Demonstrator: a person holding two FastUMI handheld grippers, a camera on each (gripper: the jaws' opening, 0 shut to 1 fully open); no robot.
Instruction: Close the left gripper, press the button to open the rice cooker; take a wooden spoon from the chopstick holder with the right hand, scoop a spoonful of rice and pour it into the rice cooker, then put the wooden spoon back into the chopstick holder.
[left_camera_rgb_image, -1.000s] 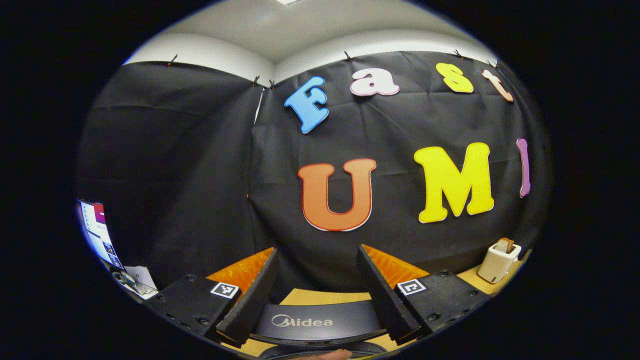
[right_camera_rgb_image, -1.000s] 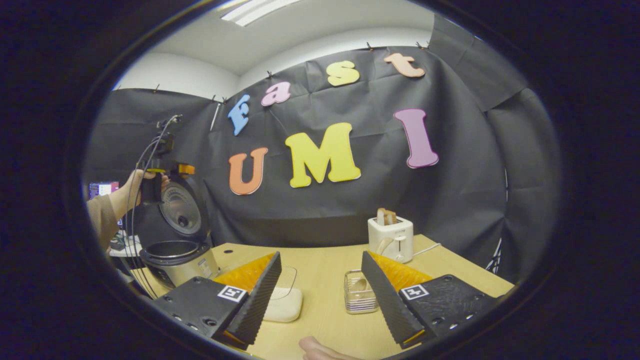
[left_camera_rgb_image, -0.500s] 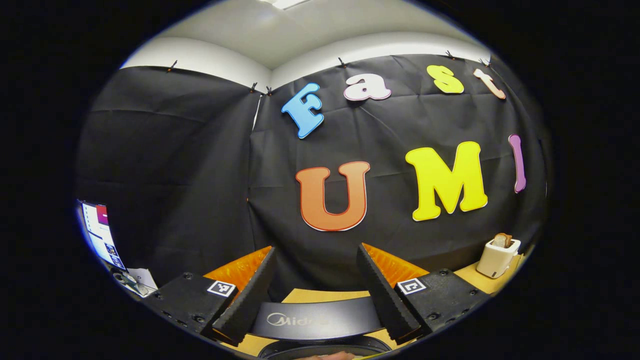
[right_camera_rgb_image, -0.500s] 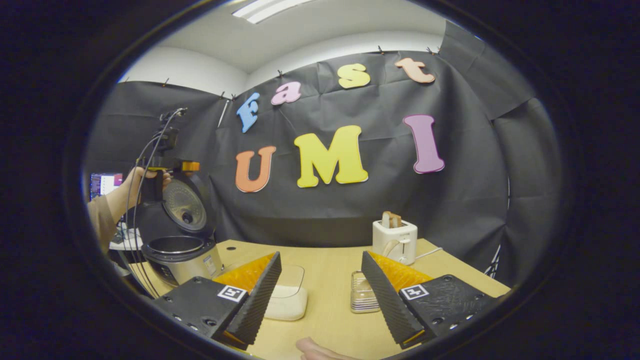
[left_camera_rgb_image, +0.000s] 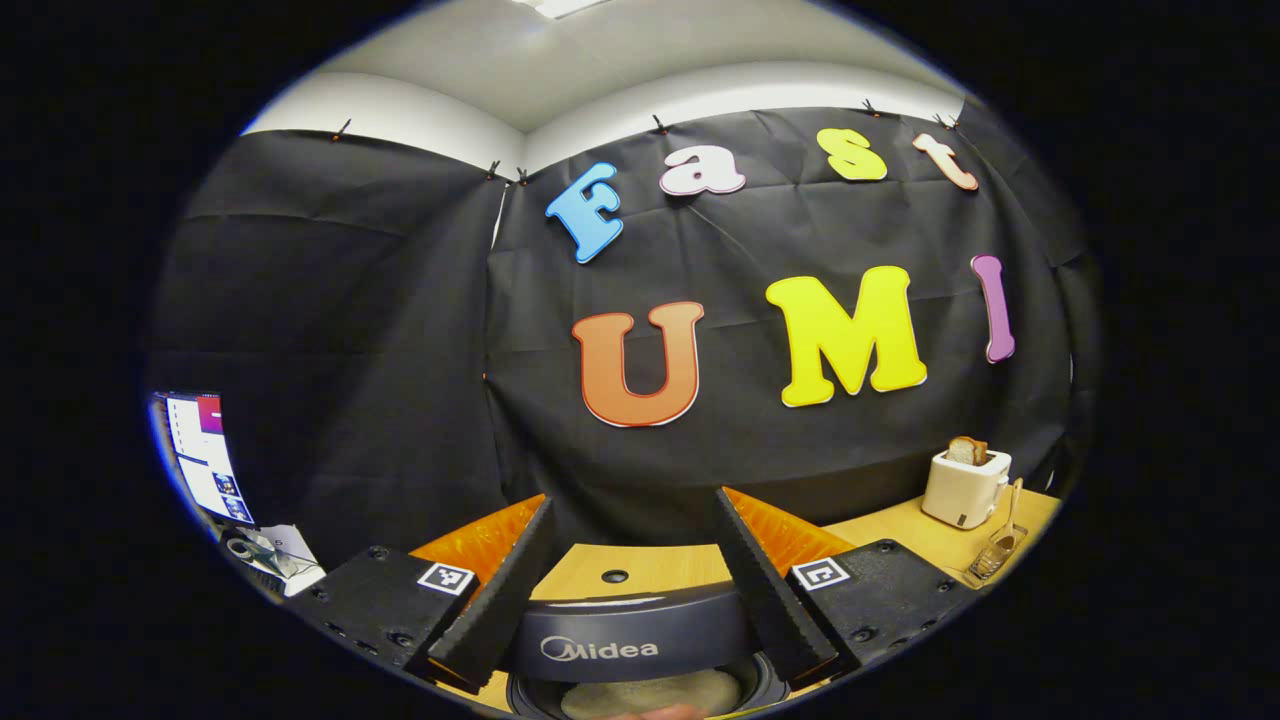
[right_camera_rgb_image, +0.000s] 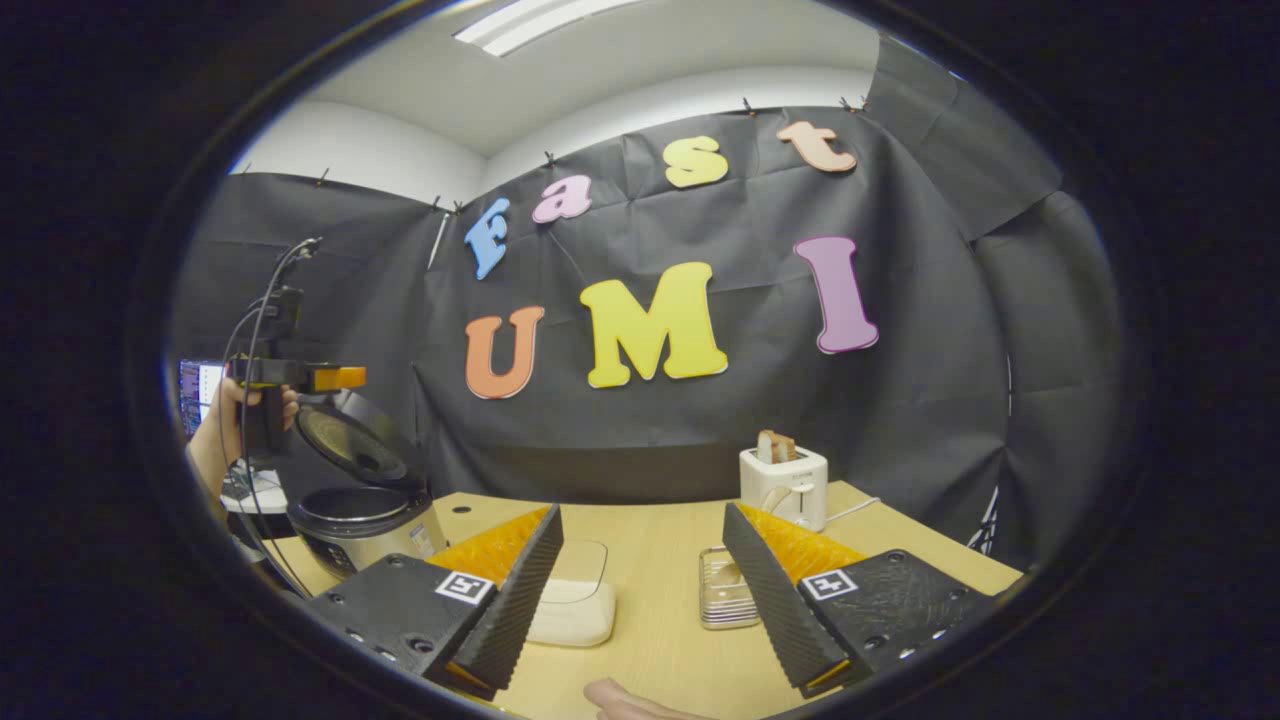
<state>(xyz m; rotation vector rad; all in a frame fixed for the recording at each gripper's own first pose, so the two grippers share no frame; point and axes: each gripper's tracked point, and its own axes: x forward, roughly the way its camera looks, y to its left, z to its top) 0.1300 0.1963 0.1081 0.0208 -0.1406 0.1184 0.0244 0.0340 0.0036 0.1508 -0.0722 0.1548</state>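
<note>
Table (right_camera_rgb_image: 660, 600) — rice cooker (right_camera_rgb_image: 365, 505) lid tilted.

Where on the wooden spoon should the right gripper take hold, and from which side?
Grip the wooden spoon by its handle, which stands clear above the wire chopstick holder. Bring the right gripper down from above, open jaws either side; the lower end sits inside the holder.

On the desk (right_camera_rgb_image: 650, 560): one rice cooker (right_camera_rgb_image: 365, 520), one toaster (right_camera_rgb_image: 783, 487), one chopstick holder (right_camera_rgb_image: 727, 603). One white dish (right_camera_rgb_image: 570, 612). One wooden spoon (left_camera_rgb_image: 1010, 505).
</note>
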